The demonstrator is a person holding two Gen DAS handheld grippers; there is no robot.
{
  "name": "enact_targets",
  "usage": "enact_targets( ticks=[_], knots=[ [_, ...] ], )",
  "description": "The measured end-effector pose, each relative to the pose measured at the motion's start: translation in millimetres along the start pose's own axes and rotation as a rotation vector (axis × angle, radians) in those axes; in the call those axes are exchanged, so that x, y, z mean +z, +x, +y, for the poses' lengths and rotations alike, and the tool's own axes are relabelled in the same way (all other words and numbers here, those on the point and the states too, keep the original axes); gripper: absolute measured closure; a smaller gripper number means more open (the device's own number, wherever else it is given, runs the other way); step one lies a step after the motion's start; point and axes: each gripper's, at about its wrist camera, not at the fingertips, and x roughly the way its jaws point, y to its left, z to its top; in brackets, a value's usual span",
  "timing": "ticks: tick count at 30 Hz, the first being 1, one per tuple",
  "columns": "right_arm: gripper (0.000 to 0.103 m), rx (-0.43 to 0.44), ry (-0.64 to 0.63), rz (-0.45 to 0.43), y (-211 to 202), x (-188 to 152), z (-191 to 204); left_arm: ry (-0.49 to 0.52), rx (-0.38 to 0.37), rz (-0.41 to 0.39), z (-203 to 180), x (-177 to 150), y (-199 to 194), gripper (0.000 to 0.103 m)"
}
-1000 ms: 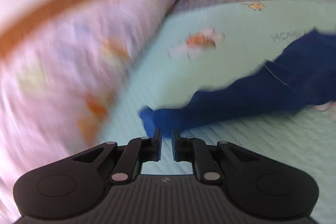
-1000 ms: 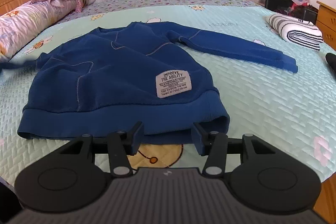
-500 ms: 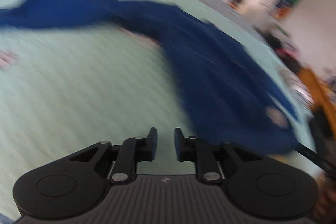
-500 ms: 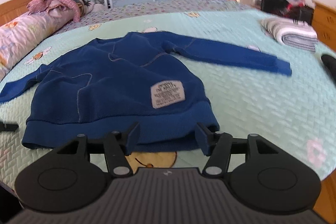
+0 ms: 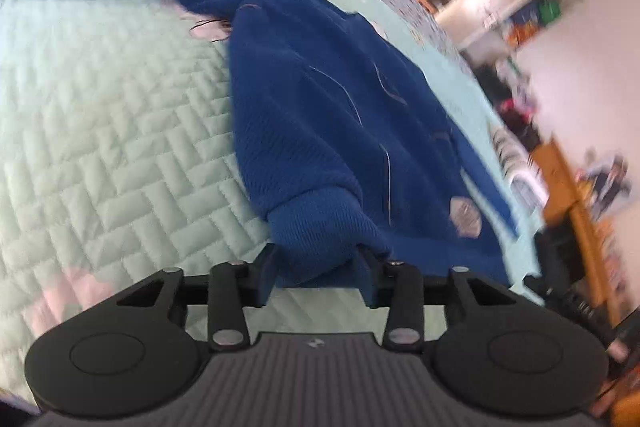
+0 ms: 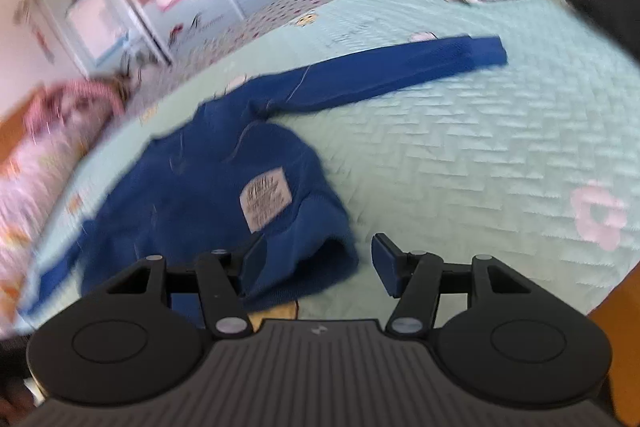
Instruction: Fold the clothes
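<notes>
The left gripper (image 5: 316, 273) stood at the left hem corner of the dark blue knitted sweatshirt (image 5: 320, 107), jaws opening, the ribbed corner between them — not yet pinched; the garment lay flat on the pale green quilted bedspread (image 5: 100, 131), both sleeves spread, no fold made; the right gripper (image 6: 318, 263) straddled the right hem corner, jaws widening, empty — the whole folding remained.
</notes>
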Motion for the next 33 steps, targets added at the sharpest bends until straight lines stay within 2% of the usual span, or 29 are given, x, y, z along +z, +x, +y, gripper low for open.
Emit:
enact_targets(
  ticks=[2, 5, 9, 12, 13, 14, 15, 16, 18, 19, 23, 29, 31, 33],
  knots=[
    [0.034, 0.072, 0.099, 0.046, 9, 10, -16, -0.086, -0.018, 0.001, 11, 2, -5, 0.056],
    [0.034, 0.161, 0.25, 0.116, 26, 19, -40, -0.187, -0.057, 0.015, 23, 4, -5, 0.054],
    [0.034, 0.236, 0.461, 0.202, 54, 15, -67, -0.293, -0.119, 0.054, 31, 8, 8, 0.049],
    [0.035, 0.268, 0.539, 0.212, 65, 10, -72, -0.333, -0.134, 0.065, 27, 11, 21, 0.05],
    [0.035, 0.269, 0.54, 0.214, 67, 9, -70, -0.331, -0.129, 0.067, 25, 12, 24, 0.052],
    [0.037, 0.266, 0.533, 0.221, 69, 9, -66, -0.317, -0.119, 0.068, 21, 13, 25, 0.061],
    [0.045, 0.258, 0.519, 0.234, 72, 10, -62, -0.301, -0.107, 0.069, 17, 14, 26, 0.068],
    [0.05, 0.252, 0.505, 0.246, 75, 10, -58, -0.281, -0.097, 0.071, 13, 13, 27, 0.084],
    [0.083, 0.234, 0.492, 0.279, 82, 9, -53, -0.236, -0.072, 0.052, 6, 9, 24, 0.09],
    [0.088, 0.223, 0.487, 0.291, 84, 8, -50, -0.21, -0.059, 0.036, 1, 8, 18, 0.092],
    [0.092, 0.227, 0.424, 0.253, 67, 8, -33, -0.113, -0.017, -0.029, -18, 9, -10, 0.093],
    [0.093, 0.331, 0.369, 0.24, 14, 7, 0, -0.029, -0.012, -0.113, -31, 15, -74, 0.093],
    [0.093, 0.324, 0.373, 0.274, 12, -2, 1, -0.047, 0.013, -0.095, -18, 12, -77, 0.092],
    [0.093, 0.267, 0.379, 0.332, 25, -19, -6, -0.105, 0.038, -0.04, 5, 5, -64, 0.092]
  ],
)
